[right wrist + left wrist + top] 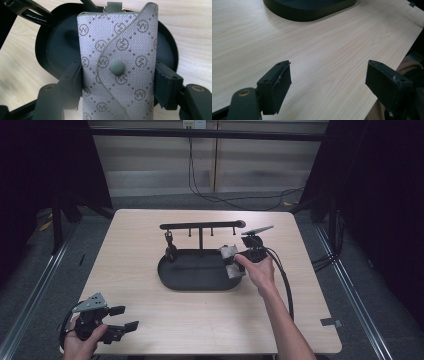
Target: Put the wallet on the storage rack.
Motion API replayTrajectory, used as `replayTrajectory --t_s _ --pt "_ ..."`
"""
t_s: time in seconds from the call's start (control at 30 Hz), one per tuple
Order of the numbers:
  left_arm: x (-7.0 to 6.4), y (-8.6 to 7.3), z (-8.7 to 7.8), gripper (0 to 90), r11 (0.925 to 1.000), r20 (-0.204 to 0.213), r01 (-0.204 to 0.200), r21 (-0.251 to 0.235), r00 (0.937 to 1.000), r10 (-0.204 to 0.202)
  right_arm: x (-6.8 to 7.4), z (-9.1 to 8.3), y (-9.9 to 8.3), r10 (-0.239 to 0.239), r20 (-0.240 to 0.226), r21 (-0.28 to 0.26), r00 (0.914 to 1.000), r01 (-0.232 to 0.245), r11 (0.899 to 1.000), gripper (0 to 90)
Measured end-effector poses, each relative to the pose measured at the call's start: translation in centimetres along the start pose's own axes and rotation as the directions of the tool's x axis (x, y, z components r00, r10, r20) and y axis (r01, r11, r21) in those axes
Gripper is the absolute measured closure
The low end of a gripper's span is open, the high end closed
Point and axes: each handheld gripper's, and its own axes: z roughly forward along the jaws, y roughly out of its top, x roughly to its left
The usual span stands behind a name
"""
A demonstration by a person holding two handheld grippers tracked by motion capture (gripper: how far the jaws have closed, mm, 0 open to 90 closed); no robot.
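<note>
The right gripper (239,256) holds a grey key pouch (231,260) over the right end of the black tray (192,277), which lies near the middle of the worktop (150,320). In the right gripper view the pouch (118,62) stands upright between the two jaws, which press on its left and right sides, so they are clenched on it. Its fabric bears a repeated round monogram with dots, a curved flap crosses the front, and a grey snap (117,68) sits at the flap's middle. A small tab (114,6) sticks out of the pouch's top edge. Behind the pouch the tray (50,50) shows dark and oval, with the pale worktop (192,27) around it.

A black T-shaped stand (201,226) rises from the tray's rear, its crossbar running left to right with short pegs beneath it. A small dark item (170,251) hangs from the bar's left part; what it is I cannot tell.

The left gripper (122,318) rests at the worktop's near left corner, well apart from the tray. In the left gripper view its jaws stand wide apart and released, with bare worktop (324,55) between them and the tray's edge (309,12) at the top.
</note>
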Motion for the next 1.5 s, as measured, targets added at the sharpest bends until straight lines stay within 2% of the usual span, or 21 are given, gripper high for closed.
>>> replayTrajectory --t_s 0.2,0.37,0.47,0.53,0.67,0.73,0.87,1.03,1.2,1.33,1.5 --pt "0.0 0.0 0.0 20.2 1.0000 0.002 0.001 -0.003 1.0000 -0.001 0.2 1.5 -0.1 -0.007 0.005 -0.010 1.0000 0.007 1.000 33.4" --pt "0.1 0.0 -0.1 20.0 1.0000 -0.008 0.003 -0.007 1.0000 -0.003 0.2 2.6 -0.2 -0.008 0.014 0.008 0.9999 0.008 1.000 33.3" --pt "0.1 0.0 -0.1 19.7 1.0000 -0.001 -0.001 0.003 1.0000 0.001 0.0 3.0 -0.4 -0.028 0.040 0.023 0.9988 0.027 0.999 33.3" --pt "0.0 0.0 0.0 19.7 1.0000 -0.003 0.002 0.003 1.0000 -0.002 0.0 3.2 -0.5 -0.021 0.037 0.023 0.9991 0.021 1.000 33.3" --pt "0.0 -0.1 0.1 19.7 1.0000 -0.008 0.002 0.009 1.0000 -0.002 0.2 3.8 -0.5 -0.041 0.051 0.032 0.9978 0.040 0.999 33.2" --pt "0.0 -0.1 0.0 19.7 1.0000 -0.009 0.004 0.005 0.9999 -0.004 0.3 4.1 -0.5 -0.028 0.051 0.034 0.9983 0.026 0.999 33.1" --pt "0.1 -0.1 0.0 19.7 1.0000 -0.010 0.005 0.005 0.9999 -0.005 0.2 4.9 -0.7 -0.054 0.068 0.053 0.9962 0.050 0.997 32.8" --pt "0.0 -0.1 0.2 19.7 0.9999 -0.006 0.003 0.015 1.0000 -0.003 0.1 5.3 -0.7 -0.055 0.084 0.061 0.9949 0.049 0.997 31.8" --pt "0.0 -0.1 0.2 19.7 0.9999 -0.006 0.004 0.016 1.0000 -0.004 0.3 5.8 -0.8 -0.036 0.081 0.036 0.9960 0.034 0.999 30.7" --pt "0.0 -0.1 0.2 19.7 0.9999 0.000 0.004 0.017 1.0000 -0.004 0.5 6.1 -0.8 -0.050 0.113 0.050 0.9923 0.044 0.998 30.1" --pt "0.0 -0.1 0.2 19.7 0.9999 -0.001 0.008 0.012 1.0000 -0.008 0.3 6.0 -0.9 -0.038 0.122 0.036 0.9918 0.034 0.999 29.5"
